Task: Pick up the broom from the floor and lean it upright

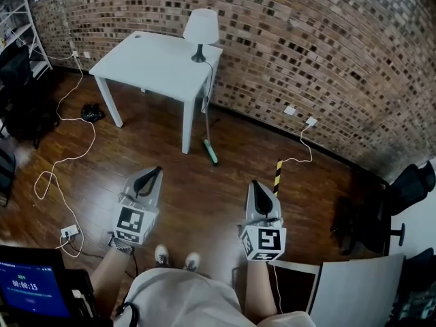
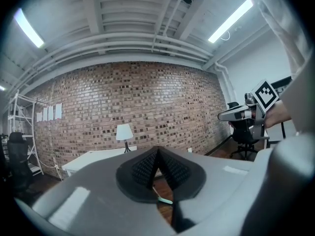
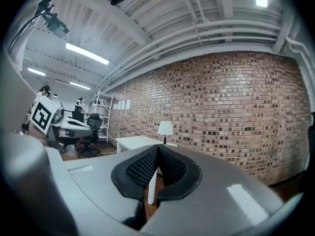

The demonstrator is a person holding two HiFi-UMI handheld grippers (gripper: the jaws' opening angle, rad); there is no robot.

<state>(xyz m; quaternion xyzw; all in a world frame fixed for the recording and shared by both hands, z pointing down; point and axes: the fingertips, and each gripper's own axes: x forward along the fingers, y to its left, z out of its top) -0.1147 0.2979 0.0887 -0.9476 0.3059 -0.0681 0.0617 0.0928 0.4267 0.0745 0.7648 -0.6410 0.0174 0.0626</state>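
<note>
Red brick wall, white square table bearing a white-shaded lamp, white cable looping over dark glossy plank floor; slim pale-handled, green-headed broom stands near-upright against the table's right-hand edge, head on the floor, well ahead of left gripper and right gripper, both closed, empty.

Bright glare from the ceiling tube lights — the head view dimmer; strong fisheye bending, dark corners.
</note>
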